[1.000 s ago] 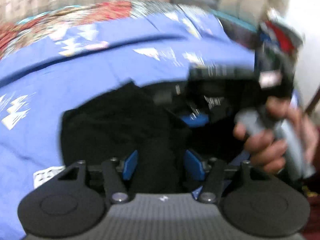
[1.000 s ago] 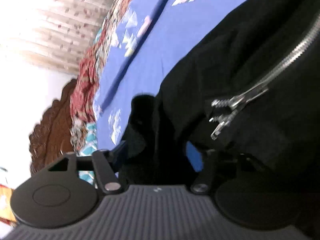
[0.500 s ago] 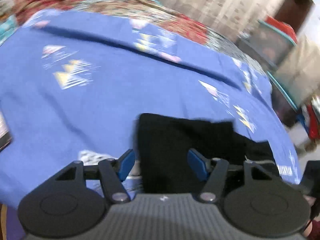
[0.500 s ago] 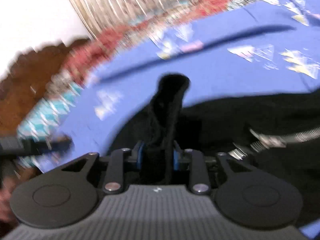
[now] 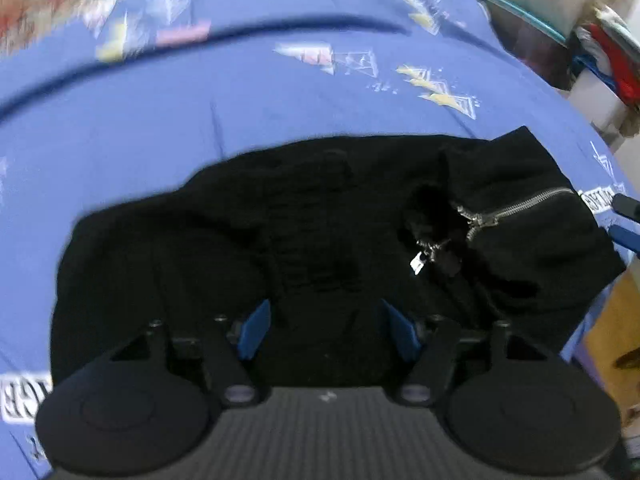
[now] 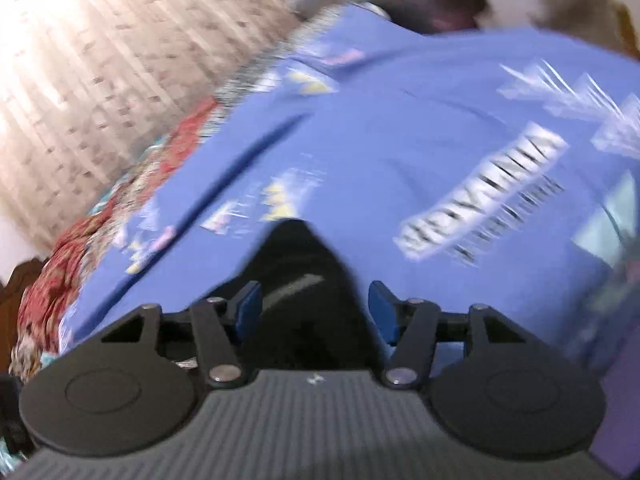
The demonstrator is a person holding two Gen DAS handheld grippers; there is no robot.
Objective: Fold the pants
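Black pants (image 5: pixel 304 216) lie bunched in a folded heap on the blue printed bedsheet (image 5: pixel 200 100), with a silver zipper (image 5: pixel 516 210) showing at the right. My left gripper (image 5: pixel 326 326) is open just above the near edge of the pants, its blue pads apart and empty. My right gripper (image 6: pixel 314 312) is open too; a corner of the pants (image 6: pixel 298 268) lies beyond and between its fingers, not clamped. The tip of the right gripper (image 5: pixel 626 218) shows at the right edge of the left wrist view.
The bedsheet (image 6: pixel 400 140) covers a bed with a red patterned blanket (image 6: pixel 52 280) along its far side. A patterned curtain (image 6: pixel 100 48) hangs behind. Cluttered shelves and cloths (image 5: pixel 592 32) stand at the bed's right. A wooden surface (image 5: pixel 612 332) lies below the bed edge.
My right gripper has let go of the pants fold it was shut on and now stands open. My left gripper has swung back over the pants, which now lie spread wider.
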